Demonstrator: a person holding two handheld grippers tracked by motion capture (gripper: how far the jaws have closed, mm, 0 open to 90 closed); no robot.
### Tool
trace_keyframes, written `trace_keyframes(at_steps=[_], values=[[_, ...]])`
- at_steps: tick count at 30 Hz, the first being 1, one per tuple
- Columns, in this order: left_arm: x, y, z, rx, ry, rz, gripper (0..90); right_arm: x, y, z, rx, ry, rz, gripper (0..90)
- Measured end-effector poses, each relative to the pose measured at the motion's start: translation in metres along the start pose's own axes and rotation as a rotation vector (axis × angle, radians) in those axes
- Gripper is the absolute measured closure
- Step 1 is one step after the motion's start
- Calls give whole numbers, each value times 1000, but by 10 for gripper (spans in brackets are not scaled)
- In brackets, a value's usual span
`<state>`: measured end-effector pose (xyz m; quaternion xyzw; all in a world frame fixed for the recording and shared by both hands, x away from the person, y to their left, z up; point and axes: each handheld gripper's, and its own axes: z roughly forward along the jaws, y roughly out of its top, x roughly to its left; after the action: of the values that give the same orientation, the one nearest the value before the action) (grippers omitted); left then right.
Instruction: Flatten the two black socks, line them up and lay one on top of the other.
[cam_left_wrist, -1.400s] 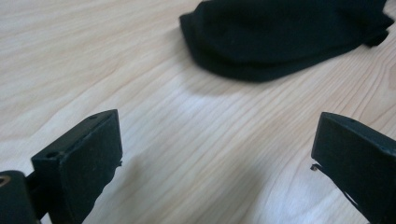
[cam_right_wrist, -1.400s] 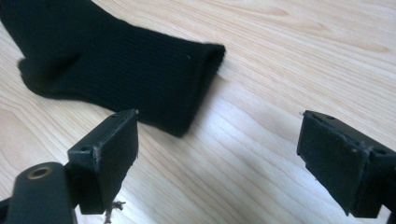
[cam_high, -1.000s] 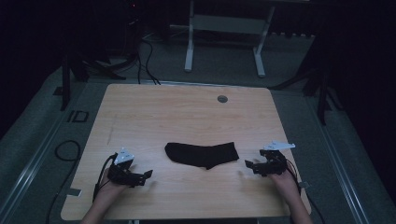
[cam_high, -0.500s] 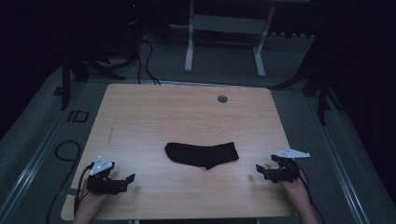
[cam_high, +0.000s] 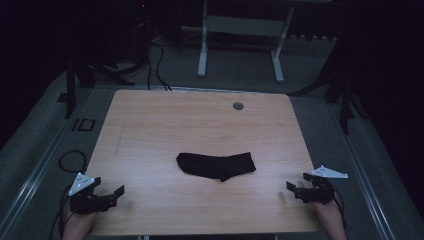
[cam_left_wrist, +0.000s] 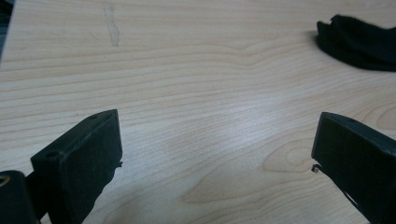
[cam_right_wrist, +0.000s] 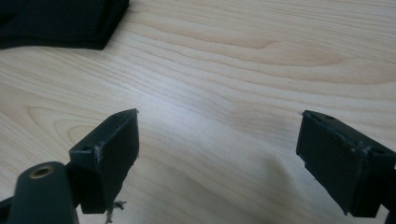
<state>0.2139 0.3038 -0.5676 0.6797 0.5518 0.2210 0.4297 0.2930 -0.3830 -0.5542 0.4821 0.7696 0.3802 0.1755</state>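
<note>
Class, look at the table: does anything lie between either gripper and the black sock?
Nothing visible does. Bare wooden table separates the left gripper and the right gripper from the black sock; both grippers are open.

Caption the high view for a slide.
Black sock mid-table, left tongs and right tongs open at near corners.

Wooden table (cam_high: 150, 130) with grommet (cam_high: 238, 106); white frame (cam_high: 240, 30) behind.
</note>
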Motion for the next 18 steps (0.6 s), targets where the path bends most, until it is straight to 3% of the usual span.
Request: trace_keyframes(at_steps=[4, 7, 9, 13, 18], values=[[1, -3, -4, -27, -33, 2, 20, -4, -7, -7, -41, -26, 23, 135], [1, -5, -6, -34, -26, 4, 20, -5, -9, -10, -61, -40, 38, 136], [1, -7, -8, -26, -2, -2, 20, -8, -14, -16, -96, -58, 80, 136], [1, -9, -12, -70, 34, -15, 20, -11, -22, -24, -153, -89, 113, 137], [1, -9, -15, -139, 103, -74, 20, -12, -26, -29, -229, -119, 120, 137]])
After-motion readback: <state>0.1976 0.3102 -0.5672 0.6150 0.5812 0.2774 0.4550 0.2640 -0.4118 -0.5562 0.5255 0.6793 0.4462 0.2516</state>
